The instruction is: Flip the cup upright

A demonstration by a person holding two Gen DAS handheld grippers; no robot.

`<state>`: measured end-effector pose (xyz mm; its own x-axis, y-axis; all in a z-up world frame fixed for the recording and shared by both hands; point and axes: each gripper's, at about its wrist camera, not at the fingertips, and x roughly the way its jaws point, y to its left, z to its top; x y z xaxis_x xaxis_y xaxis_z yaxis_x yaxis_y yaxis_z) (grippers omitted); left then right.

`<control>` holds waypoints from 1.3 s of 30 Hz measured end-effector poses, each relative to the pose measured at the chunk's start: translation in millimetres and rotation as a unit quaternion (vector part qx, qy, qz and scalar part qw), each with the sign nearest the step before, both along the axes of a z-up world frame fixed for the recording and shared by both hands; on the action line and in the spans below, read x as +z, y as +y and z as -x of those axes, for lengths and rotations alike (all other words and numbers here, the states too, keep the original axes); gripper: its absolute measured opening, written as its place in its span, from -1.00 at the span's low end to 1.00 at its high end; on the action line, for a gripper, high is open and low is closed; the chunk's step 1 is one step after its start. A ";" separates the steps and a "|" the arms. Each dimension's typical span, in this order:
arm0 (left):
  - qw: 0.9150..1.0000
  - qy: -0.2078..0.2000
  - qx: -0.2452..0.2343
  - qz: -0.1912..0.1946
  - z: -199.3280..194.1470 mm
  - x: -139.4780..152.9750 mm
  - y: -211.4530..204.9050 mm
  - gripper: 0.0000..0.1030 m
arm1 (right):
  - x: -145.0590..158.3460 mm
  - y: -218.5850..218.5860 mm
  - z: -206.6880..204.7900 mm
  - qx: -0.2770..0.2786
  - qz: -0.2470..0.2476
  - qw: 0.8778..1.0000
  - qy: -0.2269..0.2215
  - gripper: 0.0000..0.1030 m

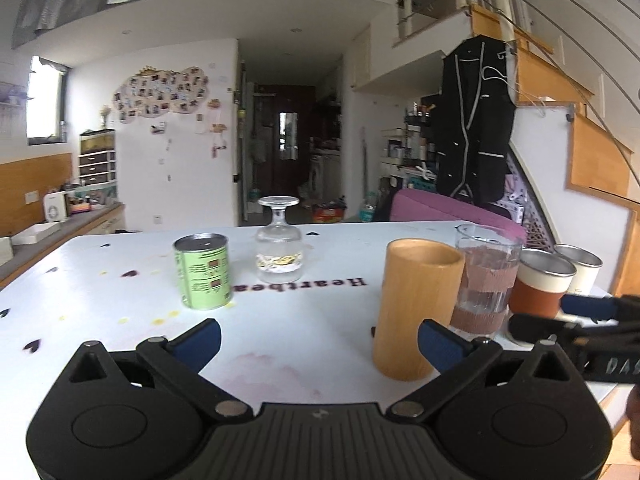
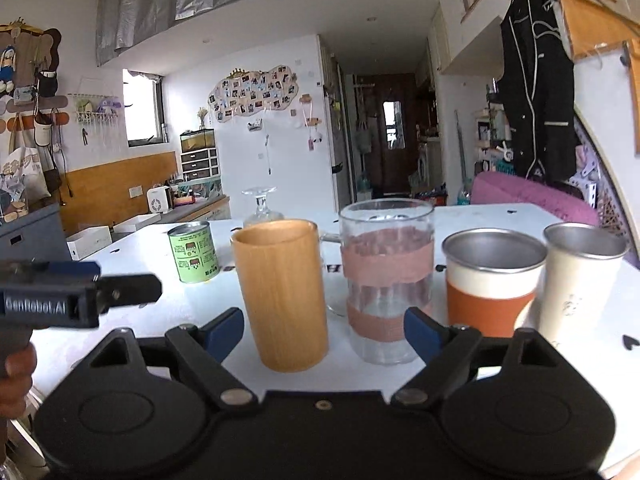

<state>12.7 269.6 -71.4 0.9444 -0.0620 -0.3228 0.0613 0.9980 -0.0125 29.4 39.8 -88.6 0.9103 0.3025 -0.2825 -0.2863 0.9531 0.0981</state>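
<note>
Fingers of both the left gripper and right gripper stand wide and empty, so reaching the upside-down clear stemmed glass on the white table seems next.

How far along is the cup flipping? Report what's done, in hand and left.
Done: the wooden cup, glass mug, orange-banded cup and white cup stand mouth up. In hand: nothing; the left gripper and right gripper are open. Left: the stemmed glass still stands inverted beside the green can.
</note>
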 end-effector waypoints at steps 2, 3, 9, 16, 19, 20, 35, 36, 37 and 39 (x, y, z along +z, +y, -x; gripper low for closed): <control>1.000 0.000 0.005 0.003 4.5 -0.5 1.3 1.00 | 3.3 -2.1 4.5 -0.005 0.003 1.000 -0.007 0.75; 1.000 0.000 0.007 0.004 6.0 -0.6 1.6 1.00 | 5.0 -3.5 6.5 -0.007 0.004 1.000 -0.011 0.77; 1.000 0.001 0.010 0.006 13.2 -3.6 1.8 1.00 | 8.3 -3.9 20.0 -0.016 0.017 0.999 -0.023 0.83; 1.000 -0.001 0.015 -0.001 17.1 -6.1 0.7 1.00 | 5.9 -6.1 23.7 -0.021 0.018 0.999 -0.026 0.89; 1.000 -0.001 0.017 -0.002 17.0 -6.5 0.8 1.00 | 4.8 -6.2 24.0 -0.021 0.019 0.999 -0.026 0.91; 1.000 -0.001 0.018 -0.002 17.2 -6.7 0.8 1.00 | 5.1 -6.2 23.9 -0.022 0.019 0.999 -0.027 0.91; 1.000 -0.001 0.017 -0.003 17.3 -6.9 1.0 1.00 | 6.4 -7.4 24.7 -0.029 0.028 0.999 -0.029 0.91; 1.000 -0.001 0.017 -0.003 17.2 -6.8 1.0 1.00 | 6.4 -7.2 24.9 -0.030 0.029 0.999 -0.029 0.91; 1.000 -0.002 0.017 -0.003 17.5 -6.8 1.0 1.00 | 6.6 -6.9 24.9 -0.030 0.029 0.999 -0.028 0.91; 1.000 -0.003 0.018 -0.003 17.9 -6.6 2.9 1.00 | 6.8 -6.5 25.1 -0.029 0.029 0.999 -0.029 0.96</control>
